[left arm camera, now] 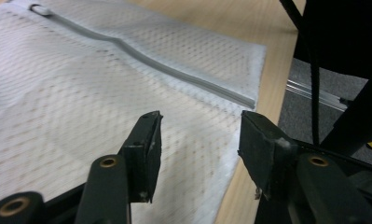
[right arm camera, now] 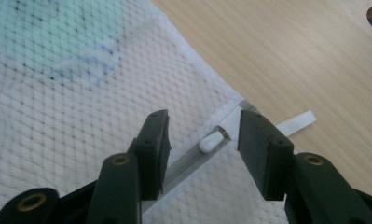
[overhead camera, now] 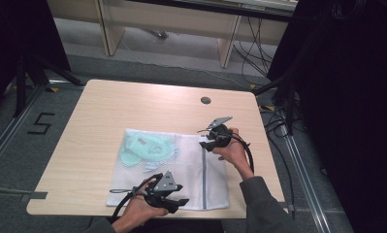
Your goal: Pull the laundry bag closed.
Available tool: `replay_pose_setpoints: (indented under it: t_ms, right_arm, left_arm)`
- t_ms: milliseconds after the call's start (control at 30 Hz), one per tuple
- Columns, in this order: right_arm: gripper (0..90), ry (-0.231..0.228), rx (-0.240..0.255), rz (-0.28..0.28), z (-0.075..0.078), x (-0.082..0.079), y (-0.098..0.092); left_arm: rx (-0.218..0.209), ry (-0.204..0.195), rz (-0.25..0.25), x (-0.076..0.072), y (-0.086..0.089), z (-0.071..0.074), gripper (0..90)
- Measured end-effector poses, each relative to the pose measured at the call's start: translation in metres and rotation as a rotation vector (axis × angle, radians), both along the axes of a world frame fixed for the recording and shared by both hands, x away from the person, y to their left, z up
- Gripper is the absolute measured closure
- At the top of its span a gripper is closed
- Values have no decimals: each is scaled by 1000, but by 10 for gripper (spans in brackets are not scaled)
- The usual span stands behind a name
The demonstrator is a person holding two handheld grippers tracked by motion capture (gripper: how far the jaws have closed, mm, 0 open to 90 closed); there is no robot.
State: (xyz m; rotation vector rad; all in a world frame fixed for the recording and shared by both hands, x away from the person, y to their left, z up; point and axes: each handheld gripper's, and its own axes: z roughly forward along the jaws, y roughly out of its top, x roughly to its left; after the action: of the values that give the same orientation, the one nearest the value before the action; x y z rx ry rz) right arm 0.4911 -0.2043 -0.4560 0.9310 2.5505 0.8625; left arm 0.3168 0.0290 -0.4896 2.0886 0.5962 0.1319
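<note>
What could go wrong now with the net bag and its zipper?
The right gripper has open jaws beside the zipper pull, so a closing grab might miss that small pull and pinch mesh instead. The left gripper is open above the mesh bag, not holding it, so the bag could slide on the table if the zipper is tugged.

- Numeral "5" (overhead camera: 40,123): marked in black on the grey floor (overhead camera: 16,160), left of the table, middle left of the high view.
- No other legible text.
</note>
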Motion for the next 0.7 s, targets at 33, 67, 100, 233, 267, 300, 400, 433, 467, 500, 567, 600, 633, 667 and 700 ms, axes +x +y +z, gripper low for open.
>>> replay_pose_setpoints:
  t_ms: [33,67,100,233,267,300,400,433,467,500,567,600,633,667,700]
  right_arm:
    - [524,0,6,-4,1,-2,-1]
    - [516,15,-3,-3,4,-4,-2]
    - [506,15,3,-11,5,-6,-2]
    - [493,-11,40,12,6,-14,-3]
    - [487,-11,41,-1,6,-16,-2]
    - [481,-16,36,-6,6,-19,-2]
    - [467,6,63,19,8,-26,-2]
    - [467,-21,86,15,6,-28,-1]
    - [467,-14,83,25,7,-30,-2]
    - [463,-28,93,22,6,-32,-2]
    - [458,-17,106,30,7,-37,-3]
    - [457,-3,97,32,9,-38,-5]
    - [451,-27,128,25,6,-40,-4]
    - [449,-11,107,31,7,-42,-5]
    - [448,-6,103,38,8,-43,-6]
  left_arm:
    - [-2,4,16,1,3,2,473]
    - [-7,11,22,2,8,4,471]
    - [-16,10,21,2,11,5,471]
    - [-23,-1,75,6,23,9,450]
    - [-12,-17,81,7,26,9,441]
    - [-12,-23,79,9,28,9,438]
    - [-12,-10,87,11,34,8,427]
    - [-24,-4,94,10,35,7,416]
    - [-19,-5,96,11,36,8,407]
    - [-14,-14,105,11,38,7,394]
    - [-11,-22,105,12,42,7,376]
    - [-18,-18,131,11,43,7,370]
    - [-25,-26,130,12,44,7,362]
    - [-13,-23,129,12,46,9,354]
    - [-11,-28,118,13,48,9,352]
